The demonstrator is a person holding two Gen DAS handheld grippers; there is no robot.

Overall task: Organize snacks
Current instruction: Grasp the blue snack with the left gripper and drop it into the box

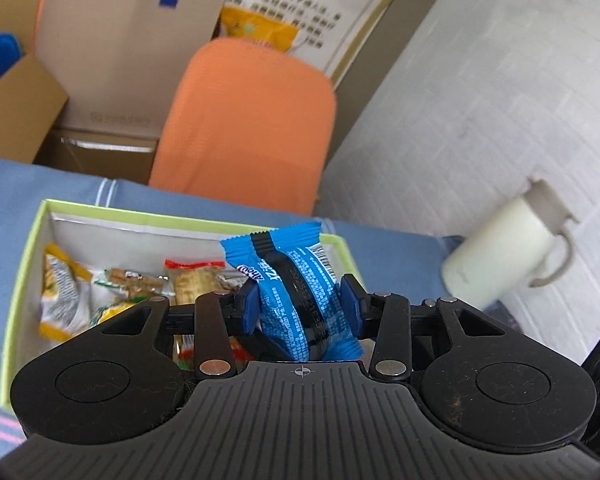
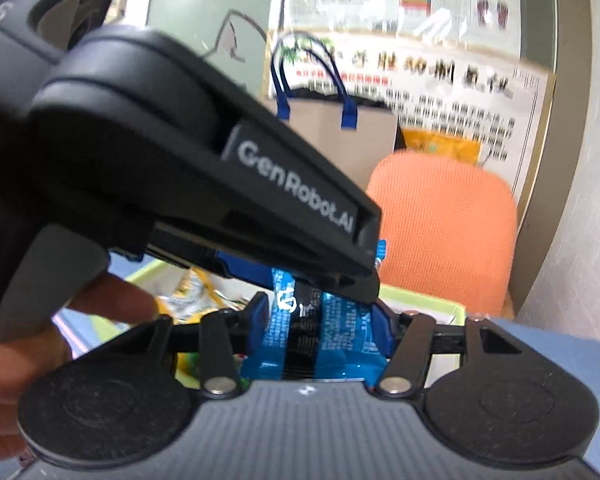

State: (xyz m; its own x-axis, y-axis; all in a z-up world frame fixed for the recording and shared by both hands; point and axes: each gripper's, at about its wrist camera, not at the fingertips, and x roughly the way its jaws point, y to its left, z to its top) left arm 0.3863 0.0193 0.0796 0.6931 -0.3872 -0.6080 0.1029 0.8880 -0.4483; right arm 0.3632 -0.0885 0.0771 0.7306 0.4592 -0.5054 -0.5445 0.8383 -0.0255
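Note:
My left gripper (image 1: 300, 304) is shut on a blue snack packet (image 1: 296, 276), which stands upright between its blue pads (image 1: 248, 312). Just beyond it lies a box with a lime-green rim (image 1: 24, 280) holding several wrapped snacks (image 1: 64, 292). In the right wrist view, my right gripper (image 2: 320, 326) is shut on a blue packet (image 2: 332, 344) over the same box (image 2: 420, 300). The black housing of the left gripper (image 2: 204, 152) crosses above it and hides the packet's top. A person's fingers (image 2: 112, 300) show at the left.
The box sits on a blue tablecloth (image 1: 400, 256). A white lidded mug (image 1: 500, 252) stands to its right. Behind the table are an orange chair (image 1: 248, 120), a paper bag with blue handles (image 1: 128, 40) and an open cardboard box (image 1: 16, 112).

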